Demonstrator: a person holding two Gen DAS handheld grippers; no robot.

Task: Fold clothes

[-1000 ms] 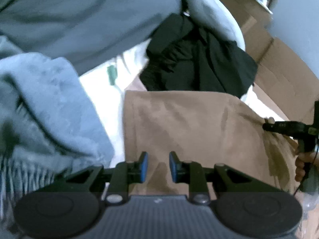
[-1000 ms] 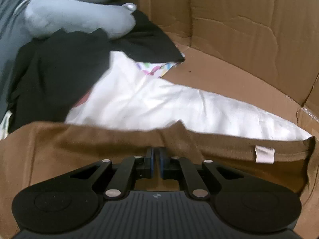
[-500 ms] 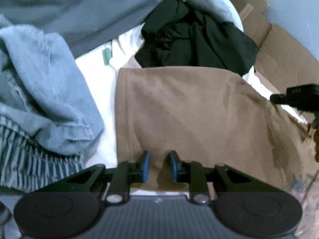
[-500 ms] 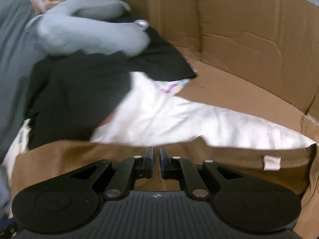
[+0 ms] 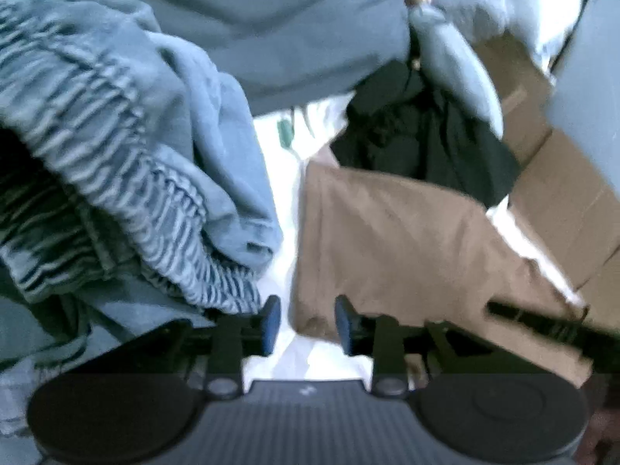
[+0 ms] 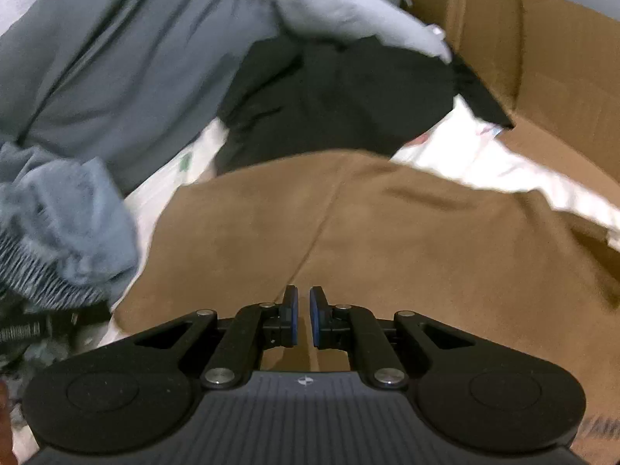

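Note:
A brown garment (image 5: 407, 240) lies flat on a white sheet (image 5: 279, 178). In the left wrist view its near left corner sits between the jaws of my left gripper (image 5: 308, 323), close to the right pad; the jaws are opening and the pads do not press on it. My right gripper (image 6: 304, 317) is shut on the brown garment (image 6: 426, 240), and a crease runs from its tips up across the cloth. The left wrist view also shows the right gripper (image 5: 542, 325), blurred, over the garment's right side.
A blue-grey garment with a striped gathered band (image 5: 128, 178) is heaped at the left. A black garment (image 6: 337, 104) and a grey cushion (image 6: 360, 19) lie behind the brown one. Cardboard walls (image 6: 562, 77) close off the right. A grey cover (image 6: 116, 58) fills the back left.
The left gripper's jaws have widened and slid left to the brown garment's corner. The right gripper has swung left with the cloth, which now covers more of the white sheet.

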